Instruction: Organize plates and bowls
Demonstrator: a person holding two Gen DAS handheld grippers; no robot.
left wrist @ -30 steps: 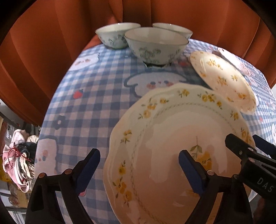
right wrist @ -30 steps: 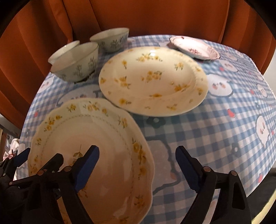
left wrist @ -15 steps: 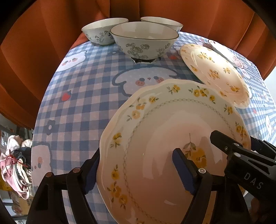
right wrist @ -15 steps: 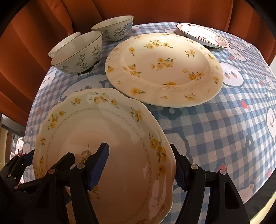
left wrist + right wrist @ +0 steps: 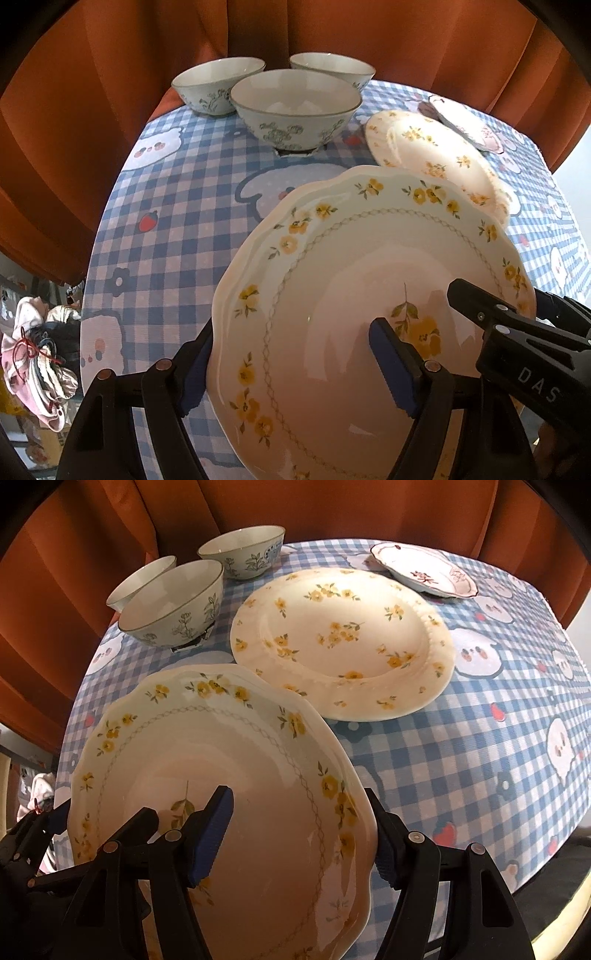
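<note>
A scalloped plate with a yellow-flower border (image 5: 332,302) (image 5: 221,775) is held between both grippers, tilted and lifted off the table. My left gripper (image 5: 295,365) is shut on its left rim, one pad under, one on top. My right gripper (image 5: 299,834) is shut on its right rim the same way. A round yellow-flower plate (image 5: 343,646) (image 5: 432,158) lies flat just beyond it. Three patterned bowls (image 5: 295,107) (image 5: 173,605) stand at the far left. A small pink-flower plate (image 5: 424,570) (image 5: 469,125) lies at the far right.
The round table has a blue checked cloth (image 5: 461,746) (image 5: 173,206) and orange curtains (image 5: 92,129) behind it. Clothes (image 5: 33,365) lie on the floor beyond the left edge. The cloth's right side is bare.
Both grippers closed onto the scalloped plate's opposite rims and raised it off the cloth; it now tilts up in front of the round plate.
</note>
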